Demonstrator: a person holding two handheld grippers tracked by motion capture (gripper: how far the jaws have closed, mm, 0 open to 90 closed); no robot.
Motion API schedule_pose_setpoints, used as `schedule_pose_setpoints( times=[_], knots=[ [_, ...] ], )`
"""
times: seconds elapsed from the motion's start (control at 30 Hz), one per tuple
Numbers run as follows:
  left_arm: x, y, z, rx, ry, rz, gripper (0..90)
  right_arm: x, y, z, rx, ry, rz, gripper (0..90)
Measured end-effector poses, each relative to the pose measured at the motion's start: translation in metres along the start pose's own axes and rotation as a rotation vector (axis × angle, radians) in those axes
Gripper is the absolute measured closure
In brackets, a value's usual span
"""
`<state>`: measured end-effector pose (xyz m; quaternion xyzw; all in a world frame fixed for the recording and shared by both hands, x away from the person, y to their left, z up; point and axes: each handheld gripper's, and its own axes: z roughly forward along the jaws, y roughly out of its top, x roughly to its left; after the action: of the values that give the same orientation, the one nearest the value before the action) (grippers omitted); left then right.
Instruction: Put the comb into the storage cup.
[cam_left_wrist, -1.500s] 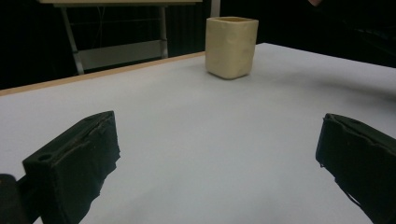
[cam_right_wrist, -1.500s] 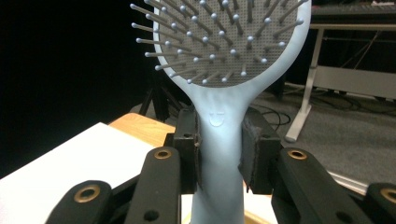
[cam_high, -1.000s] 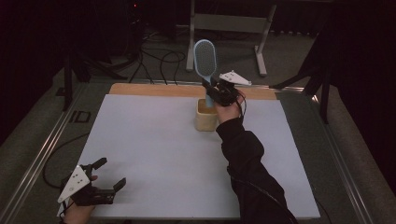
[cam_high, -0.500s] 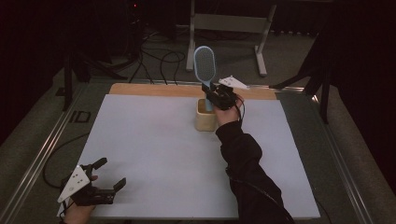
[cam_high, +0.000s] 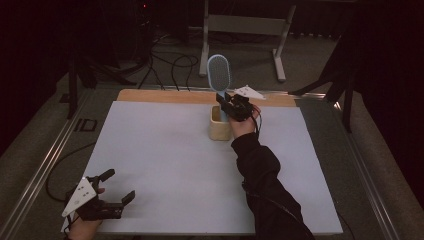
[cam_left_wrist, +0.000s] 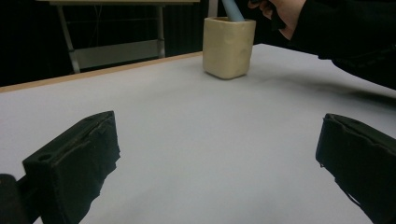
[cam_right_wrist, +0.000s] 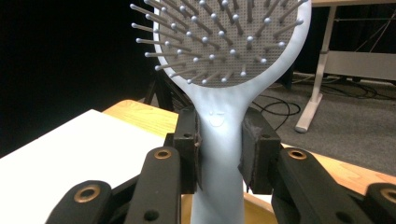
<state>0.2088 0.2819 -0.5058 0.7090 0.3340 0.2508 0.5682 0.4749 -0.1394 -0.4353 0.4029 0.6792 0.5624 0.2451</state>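
White table mat (cam_high: 165, 165) covers most of the high view, with a strip of wooden tabletop (cam_high: 165, 96) along its upper edge. Dark floor, cables and a grey table frame (cam_high: 245, 25) sit across the top of the frame.

Cream square cup (cam_high: 219, 128) stands upright just above centre of the high view, near the mat's top edge. Pale blue hairbrush (cam_high: 219, 75) stands upright with its handle going down into the cup and its oval bristle head well above the rim.

Right gripper (cam_high: 231, 107), at the upper centre of the high view, has both pads clamped on the brush neck, right beside the cup. Left gripper (cam_high: 107, 192) is in the lower left corner, resting low on the mat, jaws spread wide with nothing between them, well apart from the cup.

Left gripper view: cup (cam_left_wrist: 229, 46) at top centre from the side, blue handle (cam_left_wrist: 232, 9) entering its mouth; cup's inside is hidden. Right gripper view: close-up of the brush (cam_right_wrist: 224, 42) with its ball-tipped pins, neck pinched between the pads, and a bit of cup rim (cam_right_wrist: 261, 210) below.
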Motion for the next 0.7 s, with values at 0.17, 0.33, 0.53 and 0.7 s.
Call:
schedule_pose_setpoints(
  times=[0.17, 0.33, 0.53, 0.7],
  knots=[
    [0.0, 0.0, 0.001, 0.003, -0.002, -0.002, 0.0, 0.001, -0.004, 0.0, 0.021, 0.0, -0.014, 71.4],
    [0.0, 0.0, 0.0, 0.003, -0.001, -0.004, 0.0, 0.001, -0.008, 0.0, 0.031, -0.004, -0.02, 71.3],
    [0.0, 0.0, 0.001, 0.004, -0.001, -0.003, 0.0, -0.001, -0.016, 0.001, 0.047, -0.007, -0.018, 71.3],
    [0.001, -0.001, 0.001, 0.008, -0.002, -0.001, 0.0, -0.001, -0.017, -0.001, 0.046, -0.003, -0.021, 71.1]
  ],
)
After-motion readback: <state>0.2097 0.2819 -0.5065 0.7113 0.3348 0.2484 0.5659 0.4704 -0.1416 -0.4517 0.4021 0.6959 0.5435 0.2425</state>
